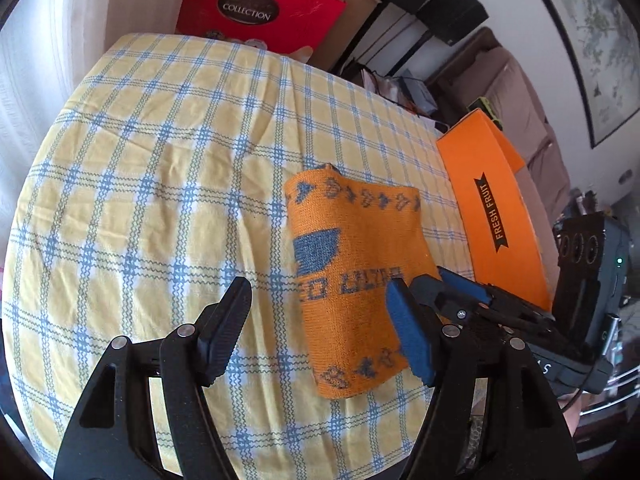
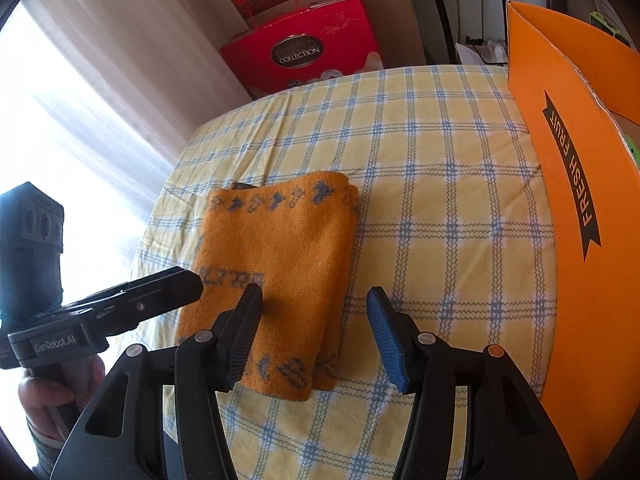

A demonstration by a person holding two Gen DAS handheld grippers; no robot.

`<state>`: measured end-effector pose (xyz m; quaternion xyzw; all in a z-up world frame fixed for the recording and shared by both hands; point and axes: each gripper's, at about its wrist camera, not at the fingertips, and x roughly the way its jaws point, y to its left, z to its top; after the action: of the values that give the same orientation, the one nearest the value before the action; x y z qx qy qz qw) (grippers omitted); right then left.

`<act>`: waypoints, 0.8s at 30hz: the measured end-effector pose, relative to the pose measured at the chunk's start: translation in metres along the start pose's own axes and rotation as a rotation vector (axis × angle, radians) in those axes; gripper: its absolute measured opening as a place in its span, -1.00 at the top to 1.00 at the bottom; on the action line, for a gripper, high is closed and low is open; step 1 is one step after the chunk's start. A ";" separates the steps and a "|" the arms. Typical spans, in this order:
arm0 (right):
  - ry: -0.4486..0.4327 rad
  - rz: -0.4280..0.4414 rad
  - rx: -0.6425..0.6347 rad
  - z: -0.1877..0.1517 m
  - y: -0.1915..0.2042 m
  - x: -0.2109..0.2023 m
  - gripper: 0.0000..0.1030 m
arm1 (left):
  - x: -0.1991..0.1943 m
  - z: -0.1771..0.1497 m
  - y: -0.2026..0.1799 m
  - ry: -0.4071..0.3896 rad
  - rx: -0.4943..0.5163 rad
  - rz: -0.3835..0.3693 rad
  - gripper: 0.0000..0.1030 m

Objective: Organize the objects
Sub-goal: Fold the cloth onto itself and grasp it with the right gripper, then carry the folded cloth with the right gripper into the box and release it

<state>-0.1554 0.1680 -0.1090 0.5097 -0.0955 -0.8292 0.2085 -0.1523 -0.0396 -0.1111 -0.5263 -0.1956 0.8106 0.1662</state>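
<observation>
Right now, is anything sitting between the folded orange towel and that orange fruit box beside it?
Nothing visible does. Between the folded orange towel and the orange box lies only bare checked tablecloth. The right gripper hangs open above the towel's near edge, the left gripper open at its side.

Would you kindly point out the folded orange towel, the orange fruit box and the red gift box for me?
folded orange towel (image 2: 276,280), right wrist view, middle of its top face.
orange fruit box (image 1: 492,216), left wrist view, side panel beside the banner.
red gift box (image 2: 304,60), right wrist view, front face near its label.
</observation>
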 end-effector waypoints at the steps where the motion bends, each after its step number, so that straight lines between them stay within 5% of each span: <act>1: 0.002 -0.004 -0.002 0.001 0.001 0.001 -0.07 | 0.002 0.000 -0.002 0.004 0.001 -0.007 -0.29; 4: 0.009 -0.005 -0.006 0.002 0.004 0.005 0.14 | 0.007 0.000 -0.005 0.014 0.003 -0.032 -0.24; 8: 0.020 -0.005 -0.017 0.002 0.007 0.010 0.29 | 0.013 -0.001 -0.004 0.034 -0.009 -0.064 0.24; 14: 0.024 -0.005 -0.041 0.003 0.012 0.011 0.68 | 0.010 0.001 -0.003 0.020 -0.026 -0.098 0.68; 24: -0.058 0.028 -0.052 0.013 0.018 -0.031 0.75 | -0.033 0.020 -0.046 -0.048 0.060 -0.156 0.73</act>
<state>-0.1504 0.1646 -0.0713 0.4786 -0.0870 -0.8427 0.2305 -0.1545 -0.0180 -0.0547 -0.4847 -0.2156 0.8131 0.2396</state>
